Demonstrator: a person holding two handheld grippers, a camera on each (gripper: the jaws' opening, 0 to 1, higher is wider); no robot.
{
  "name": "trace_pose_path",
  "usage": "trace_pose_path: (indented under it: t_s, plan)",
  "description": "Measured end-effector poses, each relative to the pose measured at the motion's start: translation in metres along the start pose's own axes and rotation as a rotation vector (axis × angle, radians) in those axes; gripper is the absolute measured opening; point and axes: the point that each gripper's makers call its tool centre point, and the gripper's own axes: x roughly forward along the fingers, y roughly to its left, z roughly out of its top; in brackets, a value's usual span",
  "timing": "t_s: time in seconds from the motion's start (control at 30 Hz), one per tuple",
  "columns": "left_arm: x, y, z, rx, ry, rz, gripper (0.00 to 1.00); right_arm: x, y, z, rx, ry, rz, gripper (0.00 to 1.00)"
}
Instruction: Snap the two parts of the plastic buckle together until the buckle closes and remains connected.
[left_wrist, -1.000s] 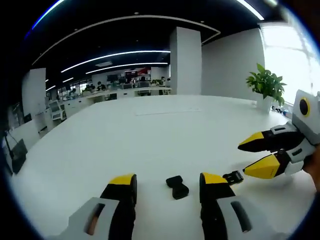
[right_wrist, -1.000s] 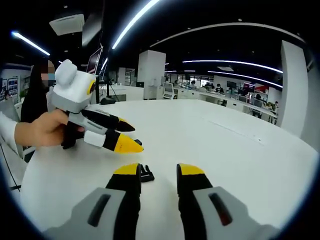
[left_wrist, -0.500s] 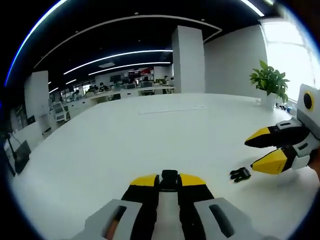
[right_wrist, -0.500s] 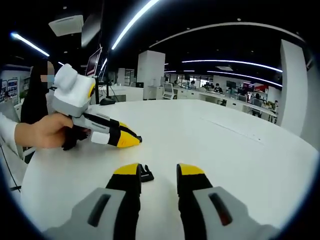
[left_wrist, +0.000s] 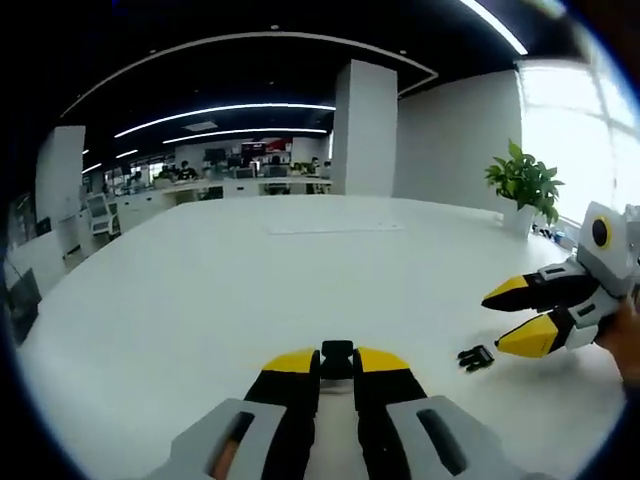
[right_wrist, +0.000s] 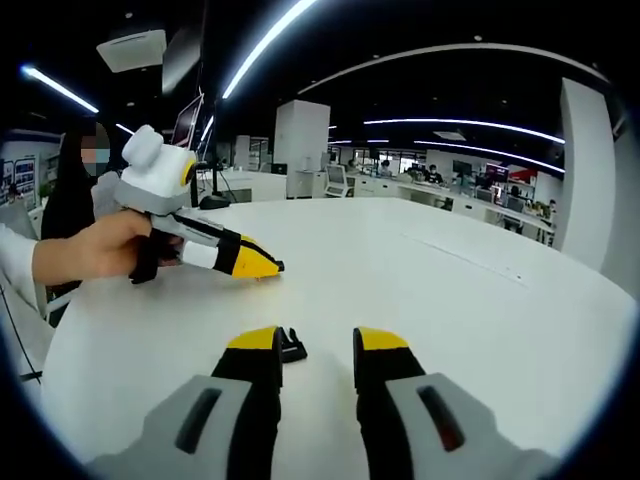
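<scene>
White table (left_wrist: 200, 300): broad, bare surface carrying all the work, office floor behind. Potted plant (left_wrist: 527, 180) at the far edge, well apart from the work.

Left gripper (left_wrist: 337, 362): jaws closed down on one buckle half (left_wrist: 338, 352), black, pinched between the yellow tips and protruding forward; seen from the right gripper view (right_wrist: 262, 264) as raised clear of the table, held in a hand (right_wrist: 95, 258).

Right gripper (right_wrist: 312, 342): jaws apart, nothing gripped, tips low over the table. Second buckle half (right_wrist: 291, 347) lying flat on the table just beside the inner face of the left-hand jaw, partly hidden by it; in the left gripper view (left_wrist: 476, 356) just ahead of the yellow tips.

Assessed stage: one half secured, other not yet picked up.

Risks: closing off-centre likely to push the loose half sideways rather than clamp it. Shallow hold on the small held half liable to twist under mating force, causing misaligned prongs and a false latch. Orientation of either half too small to confirm.
</scene>
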Motion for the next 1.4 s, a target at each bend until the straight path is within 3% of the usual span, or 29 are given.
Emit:
trace_pose_path:
  t_s: [0.23, 0.37, 0.47, 0.63, 0.73, 1.03, 1.4]
  plan:
    - [0.001, 0.003, 0.011, 0.034, -0.006, -0.069, 0.12, 0.002, 0.001, -0.001, 0.003, 0.001, 0.009, 0.27]
    - [0.002, -0.004, 0.012, 0.104, 0.003, -0.164, 0.12, 0.003, 0.002, -0.001, 0.003, 0.002, 0.012, 0.27]
    - [0.002, -0.009, 0.012, 0.099, -0.002, -0.261, 0.12, 0.004, 0.002, -0.002, 0.004, 0.005, 0.015, 0.27]
    - [0.001, -0.004, 0.01, 0.155, 0.002, -0.293, 0.12, 0.004, 0.003, -0.001, 0.0, 0.0, 0.022, 0.27]
    - [-0.003, -0.008, 0.011, 0.176, -0.008, -0.356, 0.12, 0.004, 0.004, -0.001, -0.001, 0.001, 0.024, 0.27]
    - [-0.012, -0.014, 0.009, 0.249, -0.018, -0.45, 0.12, 0.003, 0.01, 0.005, -0.022, -0.011, 0.037, 0.27]
    - [-0.019, -0.023, -0.005, 0.336, 0.016, -0.556, 0.12, 0.005, 0.013, 0.003, -0.033, 0.001, 0.048, 0.27]
